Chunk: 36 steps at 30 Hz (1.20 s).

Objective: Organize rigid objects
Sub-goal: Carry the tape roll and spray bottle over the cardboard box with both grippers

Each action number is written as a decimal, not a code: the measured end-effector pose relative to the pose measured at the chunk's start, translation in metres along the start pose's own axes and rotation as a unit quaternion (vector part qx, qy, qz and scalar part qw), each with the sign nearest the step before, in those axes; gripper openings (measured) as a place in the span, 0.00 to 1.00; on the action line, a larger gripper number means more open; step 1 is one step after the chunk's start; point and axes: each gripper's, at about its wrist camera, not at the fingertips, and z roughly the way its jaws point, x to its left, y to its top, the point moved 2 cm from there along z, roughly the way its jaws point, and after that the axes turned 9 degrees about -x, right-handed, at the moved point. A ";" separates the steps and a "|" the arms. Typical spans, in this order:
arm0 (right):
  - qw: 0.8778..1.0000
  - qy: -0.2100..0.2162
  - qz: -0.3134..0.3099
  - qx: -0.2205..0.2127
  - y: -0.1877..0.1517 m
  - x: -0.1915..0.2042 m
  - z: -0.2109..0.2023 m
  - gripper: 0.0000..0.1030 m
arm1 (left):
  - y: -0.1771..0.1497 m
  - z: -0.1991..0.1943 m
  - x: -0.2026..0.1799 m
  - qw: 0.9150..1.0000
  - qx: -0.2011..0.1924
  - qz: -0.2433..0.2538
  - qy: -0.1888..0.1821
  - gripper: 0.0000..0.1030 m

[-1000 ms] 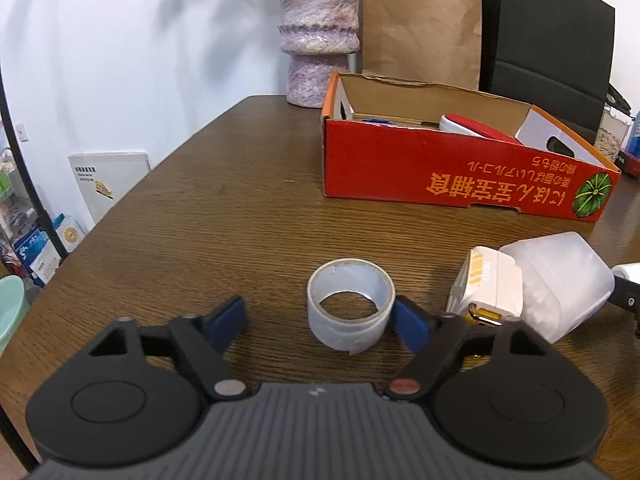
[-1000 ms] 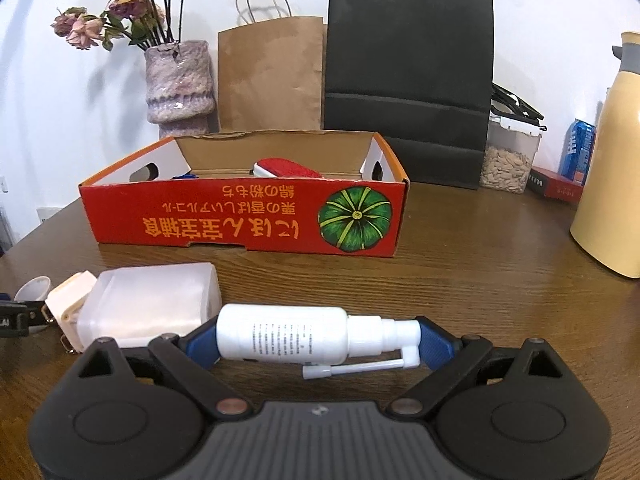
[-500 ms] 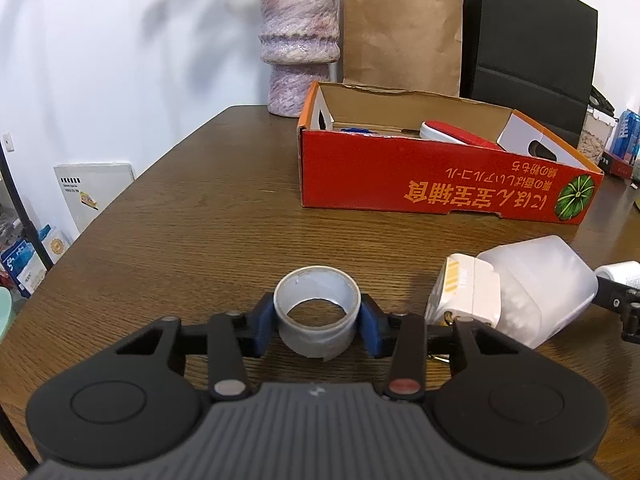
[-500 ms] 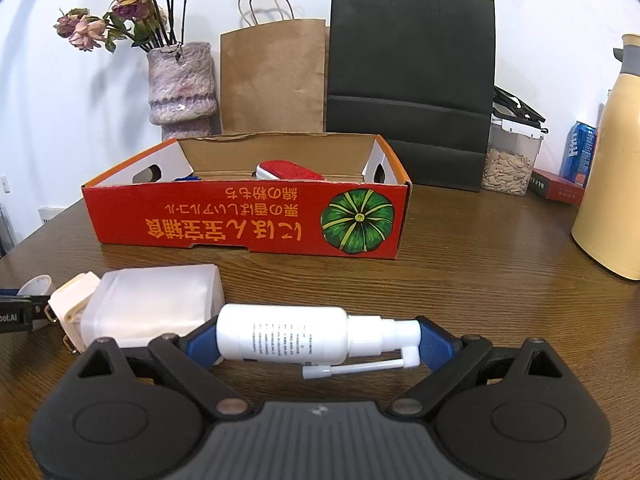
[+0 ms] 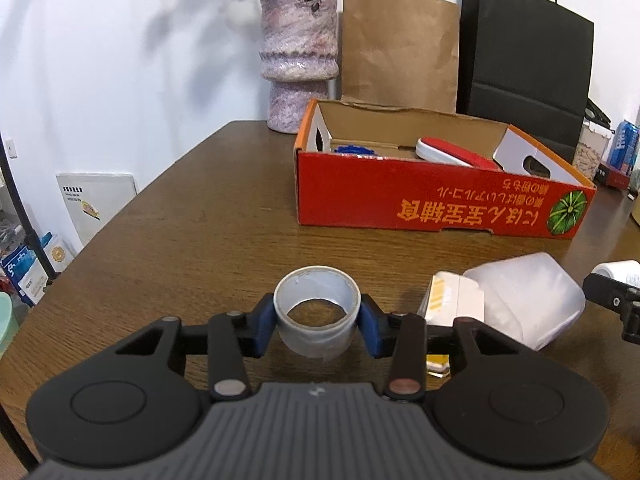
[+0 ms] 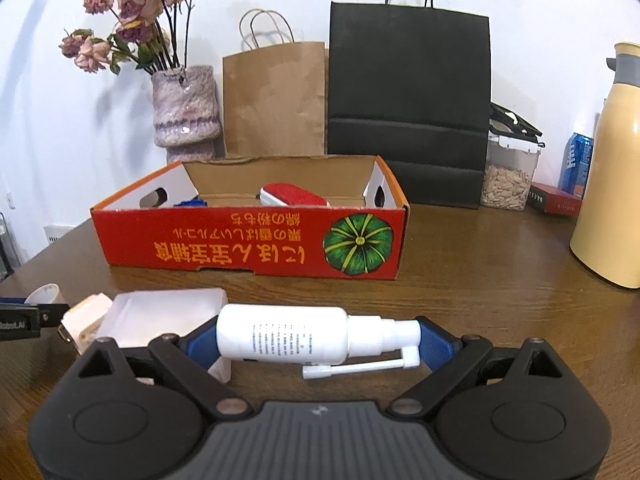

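A brown wooden tabletop (image 5: 168, 248) carries everything. Toward its far edge sits a red cardboard box (image 6: 248, 246) — open-topped, with a red-and-white brush (image 6: 294, 196) and something blue inside. Nearer the front edge a frosted plastic container (image 5: 524, 300) lies on its side, touching a small white-and-yellow box (image 5: 452, 300). The right gripper (image 6: 318, 342) has its blue pads pressed on both ends of a white spray bottle (image 6: 284, 340), held crosswise. The left gripper (image 5: 318, 322) is clamped on a grey tape roll (image 5: 316, 312) — pads against its two sides, near the front edge, left of the container.
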 end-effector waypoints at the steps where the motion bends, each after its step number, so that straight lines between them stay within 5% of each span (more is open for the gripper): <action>1: 1.000 0.003 0.001 -0.003 0.001 0.000 -0.001 0.94 | 0.001 -0.001 0.000 1.000 -0.003 0.000 0.002 0.43; 36: 0.992 0.061 -0.006 -0.108 0.050 0.026 -0.010 0.94 | 0.061 -0.011 -0.050 0.997 -0.070 0.006 -0.014 0.43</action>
